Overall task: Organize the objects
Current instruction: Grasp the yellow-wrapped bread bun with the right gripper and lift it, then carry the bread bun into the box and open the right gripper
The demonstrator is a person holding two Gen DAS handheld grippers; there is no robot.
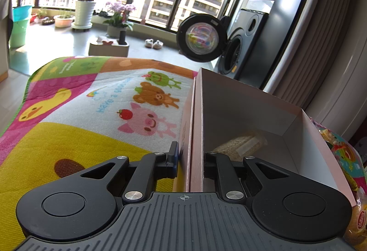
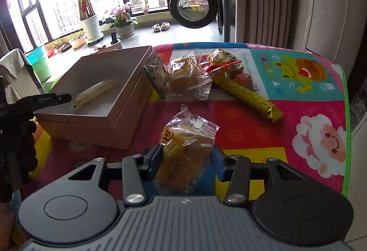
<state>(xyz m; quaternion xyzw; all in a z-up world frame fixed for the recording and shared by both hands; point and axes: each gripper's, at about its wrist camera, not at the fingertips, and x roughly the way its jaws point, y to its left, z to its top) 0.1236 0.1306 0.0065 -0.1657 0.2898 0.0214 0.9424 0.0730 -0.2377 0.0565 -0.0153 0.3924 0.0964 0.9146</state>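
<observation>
The right gripper [image 2: 186,160] is clamped on a wrapped bread bun [image 2: 185,154], holding it just above the cartoon play mat [image 2: 309,99] covering the desk. The left gripper [image 1: 190,160] is pinching the near wall of the open cardboard box [image 1: 252,104], one finger inside, one outside, so the box is steadied.

Honestly the risk I see is the slippery wrapper: the pads grip the bun mid-body and it could slide out or get squashed on the way over. The box wall sits between bun and box floor too, so a low carry would clip the rim.

One grain bar packet [image 2: 96,92] already lies in the box. More buns, a milk carton [image 2: 157,73] and a yellow cheese stick [image 2: 250,97] wait beyond, beside the box.
</observation>
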